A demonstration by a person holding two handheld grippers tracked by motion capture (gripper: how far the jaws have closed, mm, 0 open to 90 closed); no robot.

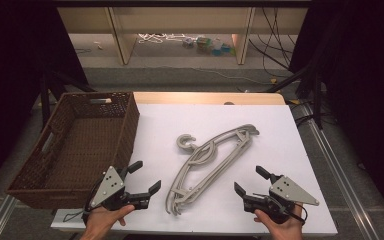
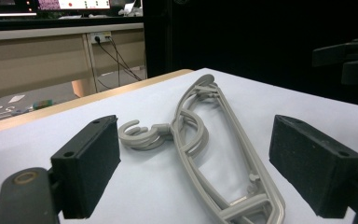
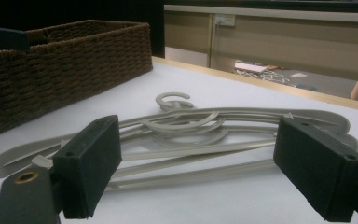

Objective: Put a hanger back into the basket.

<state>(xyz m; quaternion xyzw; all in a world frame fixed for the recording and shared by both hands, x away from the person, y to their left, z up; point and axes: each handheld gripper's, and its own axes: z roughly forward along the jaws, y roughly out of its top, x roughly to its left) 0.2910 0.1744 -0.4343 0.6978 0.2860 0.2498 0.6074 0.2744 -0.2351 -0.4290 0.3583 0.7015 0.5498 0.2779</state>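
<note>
Left gripper (image 1: 144,177): held low near the tabletop's (image 1: 290,150) front-left corner, jaws spread wide, nothing between them, aimed toward the hangers. Right gripper (image 1: 250,181): near the front-right corner, jaws likewise parted and empty, aimed inward. Grey hangers (image 1: 210,162): stacked flat at mid-tabletop, long axis diagonal from front-centre toward the far-right corner, hooks toward the far-left. Wicker basket (image 1: 125,130): at the left edge.

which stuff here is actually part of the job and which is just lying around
Likely in play:
- stack of grey plastic hangers on the white table
- brown woven wicker basket, empty
- left tool and right tool, both open

Just lying about:
- white cable and small coloured items on the floor
- black cables
</note>
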